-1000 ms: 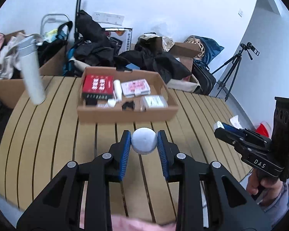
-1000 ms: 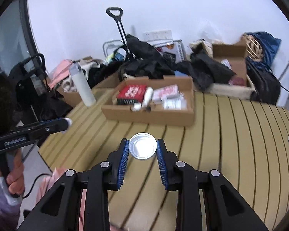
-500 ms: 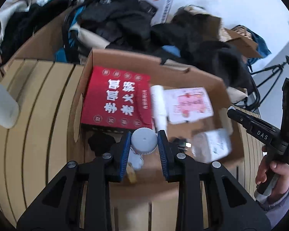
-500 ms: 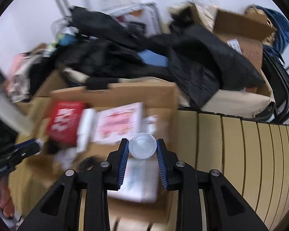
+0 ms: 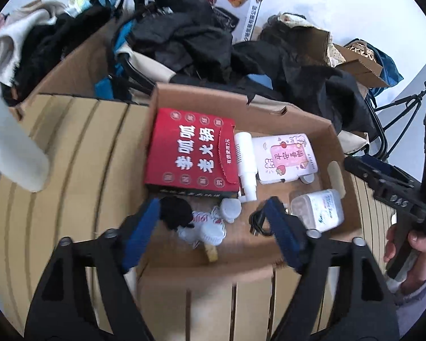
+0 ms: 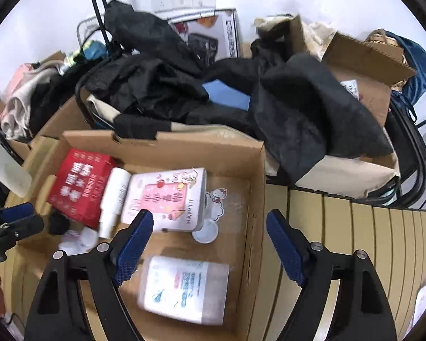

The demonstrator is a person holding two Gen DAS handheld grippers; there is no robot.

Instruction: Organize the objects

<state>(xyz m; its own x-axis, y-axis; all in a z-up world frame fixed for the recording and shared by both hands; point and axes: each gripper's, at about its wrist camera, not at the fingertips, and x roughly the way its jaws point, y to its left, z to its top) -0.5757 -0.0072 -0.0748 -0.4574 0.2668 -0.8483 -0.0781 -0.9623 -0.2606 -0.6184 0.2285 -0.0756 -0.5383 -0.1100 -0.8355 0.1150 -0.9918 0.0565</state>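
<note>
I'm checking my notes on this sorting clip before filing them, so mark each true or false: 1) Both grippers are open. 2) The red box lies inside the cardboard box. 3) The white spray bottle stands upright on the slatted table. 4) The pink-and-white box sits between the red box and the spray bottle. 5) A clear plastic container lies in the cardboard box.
1) True: the left gripper and the right gripper both stand wide apart, holding nothing.
2) True: the red box lies in the cardboard box.
3) False: the white spray bottle lies flat inside the cardboard box.
4) False: the spray bottle lies between the red box and the pink-and-white box.
5) True: the clear plastic container lies there on its side.
</note>
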